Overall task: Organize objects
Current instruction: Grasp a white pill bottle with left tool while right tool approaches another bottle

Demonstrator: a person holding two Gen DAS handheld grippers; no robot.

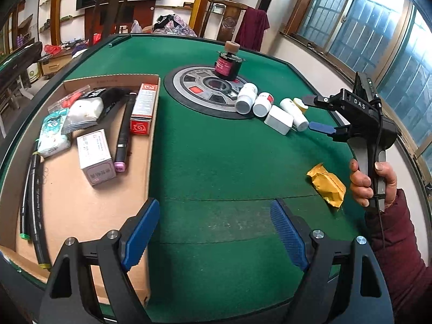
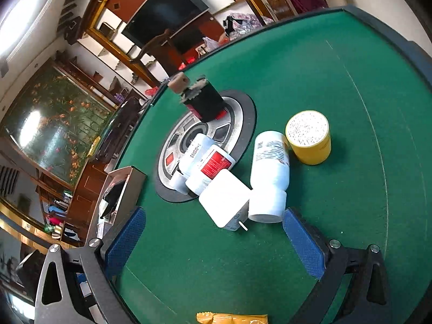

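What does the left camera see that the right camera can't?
Only the left wrist view looks into the cardboard box, with its red carton and marker, and sees the open right tool from outside. Only the right wrist view shows the yellow jar's speckled top. Both show the white charger, the white bottles and the gold packet.

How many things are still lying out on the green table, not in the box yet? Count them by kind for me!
White bottles: 3
Yellow jar: 1
White charger plug: 1
Dark jar with red label: 1
Gold snack packet: 1
Total: 7
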